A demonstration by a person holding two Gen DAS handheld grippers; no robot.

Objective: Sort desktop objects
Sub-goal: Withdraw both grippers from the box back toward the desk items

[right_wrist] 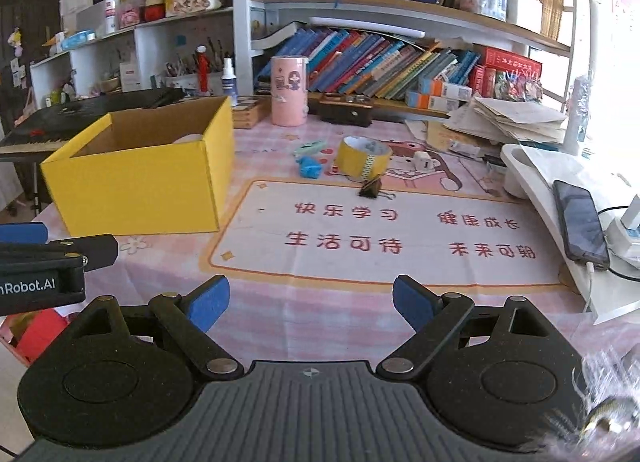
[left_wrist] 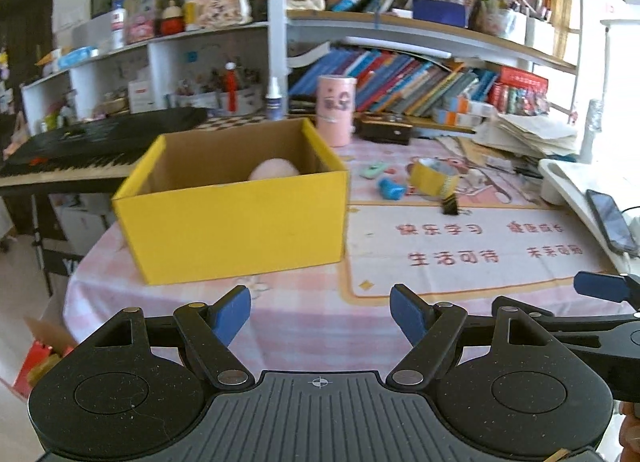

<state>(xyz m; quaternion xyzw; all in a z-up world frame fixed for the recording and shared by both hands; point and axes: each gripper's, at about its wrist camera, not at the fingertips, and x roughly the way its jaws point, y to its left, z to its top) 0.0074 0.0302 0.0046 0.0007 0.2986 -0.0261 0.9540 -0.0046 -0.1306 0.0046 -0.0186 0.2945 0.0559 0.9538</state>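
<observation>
An open yellow cardboard box [left_wrist: 236, 218] [right_wrist: 140, 182] stands on the left of the desk with a pale pink round thing [left_wrist: 274, 169] inside. Right of it lie a yellow tape roll [left_wrist: 434, 176] [right_wrist: 362, 156], a blue toy [left_wrist: 390, 188] [right_wrist: 309, 167], a green clip [left_wrist: 373, 170] [right_wrist: 309, 148], a black binder clip [left_wrist: 450, 206] [right_wrist: 370, 188] and a small white charger [right_wrist: 422, 161]. My left gripper [left_wrist: 320, 312] is open and empty near the desk's front edge. My right gripper [right_wrist: 310, 300] is open and empty beside it, over the mat.
A pink desk mat [right_wrist: 380, 238] with red writing covers the middle. A pink cylinder [right_wrist: 289, 90], a dark case [right_wrist: 346, 110], books and paper stacks line the back. A phone [right_wrist: 580, 222] rests on a white stand at right. A black keyboard [left_wrist: 80, 146] sits left.
</observation>
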